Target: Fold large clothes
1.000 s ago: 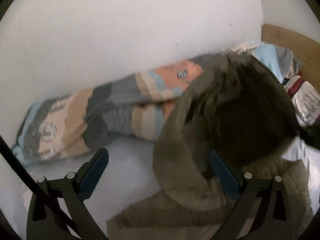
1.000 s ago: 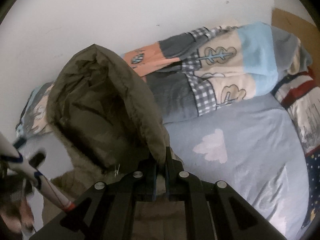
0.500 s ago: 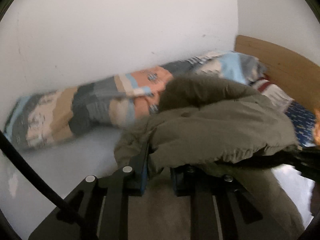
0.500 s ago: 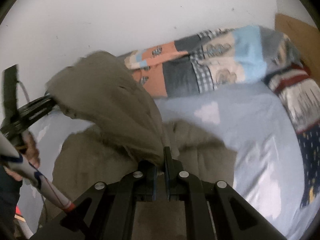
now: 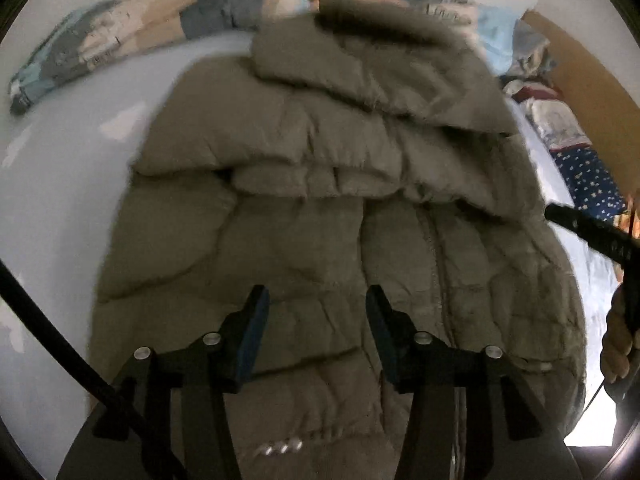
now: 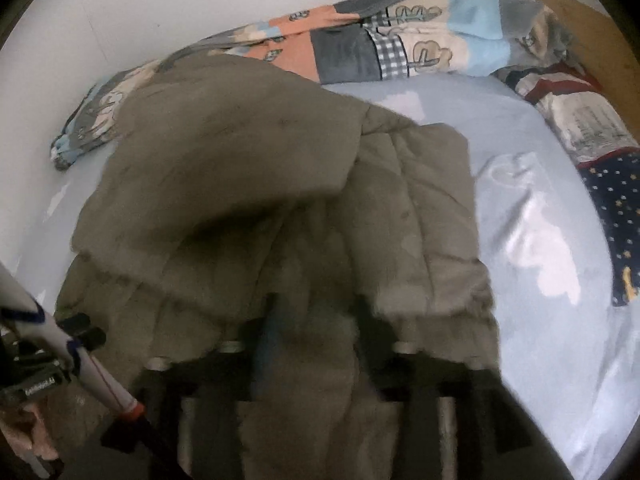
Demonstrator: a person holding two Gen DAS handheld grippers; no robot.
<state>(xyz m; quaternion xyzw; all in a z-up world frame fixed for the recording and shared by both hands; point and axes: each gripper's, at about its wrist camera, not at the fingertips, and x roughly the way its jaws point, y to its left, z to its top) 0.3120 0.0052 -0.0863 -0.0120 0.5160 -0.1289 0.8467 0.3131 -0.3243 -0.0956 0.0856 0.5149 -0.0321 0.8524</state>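
1. Left wrist view: one olive quilted coat (image 5: 320, 200) is seen lying on the bed (image 5: 60, 200), filling the centre of the frame, its upper part already doubled over the body. The hood edge is at the upper centre.

2. Left wrist view: the left tongs (image 5: 314, 312), at the lower centre, are opening above the coat. No fabric is pinched between the pads; the coat is released.

3. Left wrist view: a second tool and part of a hand (image 5: 616, 336) are noted at the right edge. One patchwork quilt (image 5: 120, 36) is rolled along the upper edge against the wall.

4. Right wrist view: the same coat (image 6: 260, 184) occupies the centre and left of the frame, with pale blue sheet exposed to the right. The folded-over flap is still bulging.

5. Right wrist view: the right tongs (image 6: 316, 320), at the lower centre, are blurred and opening. Coat fabric lies between and over the jaws; a firm pinch is not evident.

6. Handling judgement: the coat is judged soft, bulky and springy, moderately heavy for clothing, with a somewhat slick shell. Folds are likely to puff open. Hold is best taken at hem corners, seams or the doubled edge, with a thick bite.

7. Count: one coat, one quilt, two tongs, one patterned pillow (image 6: 576, 120) at the right.
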